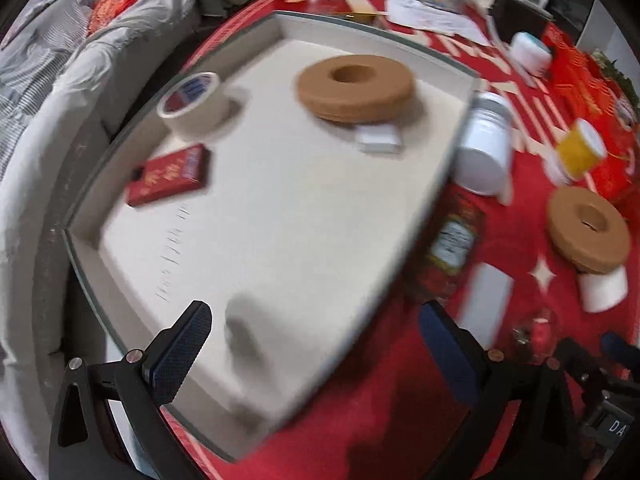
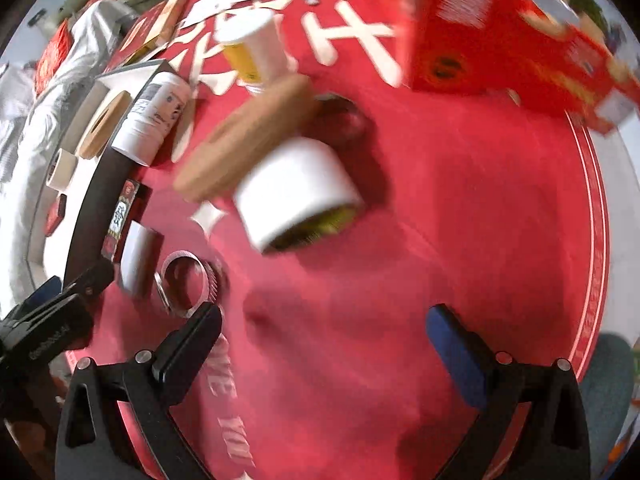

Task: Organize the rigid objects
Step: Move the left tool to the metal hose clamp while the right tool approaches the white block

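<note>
A white tray [image 1: 280,240] lies on a red tablecloth. In it are a brown ring [image 1: 354,88], a roll of tape [image 1: 194,102], a red packet [image 1: 170,174] and a small white block [image 1: 378,138]. My left gripper [image 1: 316,354] is open over the tray's near corner, holding nothing. My right gripper [image 2: 324,350] is open above the cloth. Ahead of it a second brown ring [image 2: 244,136] leans on a white roll [image 2: 296,190]. The same ring [image 1: 588,230] and roll [image 1: 604,288] appear right of the tray.
Beside the tray lie a white bottle [image 1: 486,146], a red sachet [image 1: 452,244], a white card [image 1: 486,300] and a clear ring [image 2: 186,286]. A yellow-labelled jar [image 2: 250,46] and a red box [image 2: 508,40] stand farther back. The other gripper [image 2: 48,328] shows at the left.
</note>
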`<state>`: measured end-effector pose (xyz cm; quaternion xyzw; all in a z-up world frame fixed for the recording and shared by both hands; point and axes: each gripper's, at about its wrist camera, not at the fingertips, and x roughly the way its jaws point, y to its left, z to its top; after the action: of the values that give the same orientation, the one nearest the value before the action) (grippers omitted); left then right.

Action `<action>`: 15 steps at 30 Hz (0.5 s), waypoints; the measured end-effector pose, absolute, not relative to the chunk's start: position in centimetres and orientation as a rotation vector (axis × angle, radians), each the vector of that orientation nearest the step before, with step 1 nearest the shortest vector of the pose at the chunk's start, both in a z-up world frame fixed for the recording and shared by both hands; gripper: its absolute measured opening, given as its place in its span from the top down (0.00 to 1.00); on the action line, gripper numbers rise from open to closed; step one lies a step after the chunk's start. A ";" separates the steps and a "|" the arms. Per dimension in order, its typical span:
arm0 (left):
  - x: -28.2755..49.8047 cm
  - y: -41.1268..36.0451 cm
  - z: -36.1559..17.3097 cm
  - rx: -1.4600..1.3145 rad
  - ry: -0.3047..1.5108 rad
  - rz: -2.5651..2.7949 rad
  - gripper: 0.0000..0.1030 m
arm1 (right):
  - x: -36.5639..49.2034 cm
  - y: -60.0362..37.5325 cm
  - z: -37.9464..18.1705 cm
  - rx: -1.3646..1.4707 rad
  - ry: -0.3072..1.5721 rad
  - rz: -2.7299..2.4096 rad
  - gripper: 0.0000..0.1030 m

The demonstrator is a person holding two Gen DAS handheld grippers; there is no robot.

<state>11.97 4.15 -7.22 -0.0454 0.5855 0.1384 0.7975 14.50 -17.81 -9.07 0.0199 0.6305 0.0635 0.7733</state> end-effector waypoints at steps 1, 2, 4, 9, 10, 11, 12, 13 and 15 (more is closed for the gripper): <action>12.0 4.6 -7.0 -0.092 1.252 0.301 0.00 | 14.7 -17.1 -9.1 0.030 1.360 0.140 0.00; 11.9 5.1 -6.7 -0.098 1.245 0.299 0.00 | 14.9 -16.5 -9.1 0.027 1.354 0.152 0.00; 11.4 5.4 -5.8 -0.123 1.225 0.266 0.00 | 15.0 -15.2 -9.1 -0.012 1.330 0.176 0.00; 10.0 3.1 -4.7 -0.053 1.181 0.215 0.00 | 14.7 -14.9 -9.4 -0.143 1.362 0.131 0.00; 10.0 2.7 -4.8 -0.028 1.176 0.225 0.00 | 14.4 -15.5 -9.3 -0.125 1.372 0.123 0.00; 9.8 2.5 -5.2 0.006 1.179 0.249 0.00 | 14.2 -16.2 -8.9 -0.075 1.364 0.130 0.00; 9.7 2.4 -5.7 0.026 1.190 0.267 0.00 | 14.1 -16.5 -8.4 -0.039 1.346 0.148 0.00; 9.7 2.7 -6.4 0.029 1.215 0.276 0.00 | 14.0 -16.6 -8.1 -0.031 1.336 0.155 0.00; 9.3 3.7 -7.0 -0.002 1.240 0.281 0.00 | 14.6 -15.5 -8.0 -0.052 1.323 0.170 0.00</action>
<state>9.30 3.67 -6.99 -0.0008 0.5790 0.1314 0.8046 14.61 -15.52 -7.97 -0.0242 0.6136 0.0790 0.7853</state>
